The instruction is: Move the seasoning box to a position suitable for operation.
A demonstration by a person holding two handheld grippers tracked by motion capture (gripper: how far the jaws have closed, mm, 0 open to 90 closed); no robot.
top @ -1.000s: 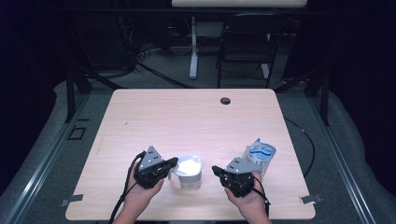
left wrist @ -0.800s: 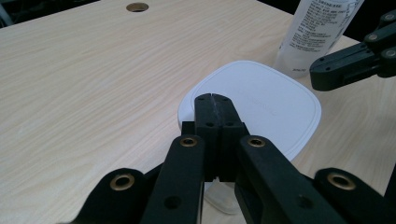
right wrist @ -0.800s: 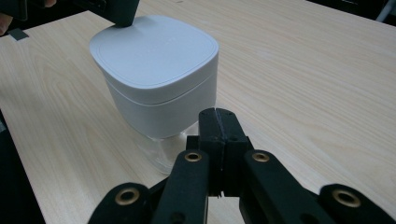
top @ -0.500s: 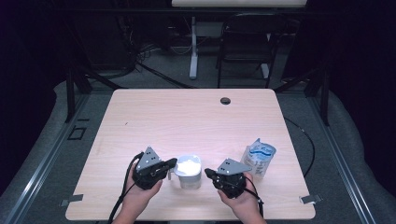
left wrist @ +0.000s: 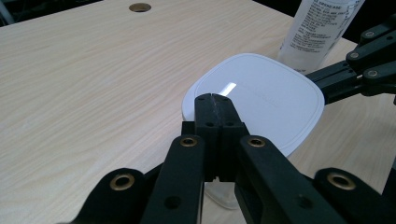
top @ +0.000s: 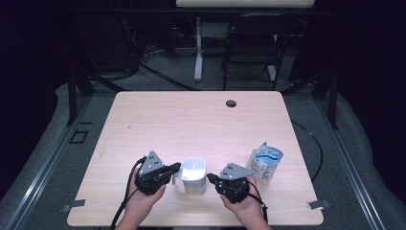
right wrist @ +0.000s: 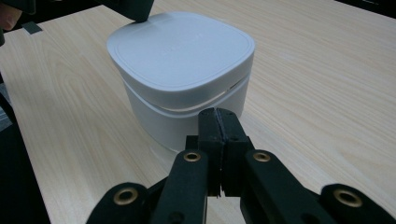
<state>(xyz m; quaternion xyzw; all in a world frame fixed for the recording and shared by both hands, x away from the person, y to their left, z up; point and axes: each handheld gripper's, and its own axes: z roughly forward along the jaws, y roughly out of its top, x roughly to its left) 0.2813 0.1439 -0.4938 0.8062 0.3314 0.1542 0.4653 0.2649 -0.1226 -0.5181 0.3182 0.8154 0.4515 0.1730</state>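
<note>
Two handheld grippers sit close to the near edge of the desk (top: 143,115), one on each side of a white lidded container (top: 192,175). The left gripper (top: 175,167) has its jaws fully closed on nothing; in the left gripper view its tips (left wrist: 215,99) lie over the near rim of the container's lid. The right gripper (top: 210,178) is likewise fully closed and empty; in the right gripper view its tips (right wrist: 218,115) point at the container's side wall, just short of it or touching, which cannot be told. The container (right wrist: 182,74) stands upright, its square rounded lid seated. A clear plastic bottle with a blue-printed label (top: 265,161) stands nearer the right edge. A round cable hole (top: 231,103) lies by the far edge.
</note>
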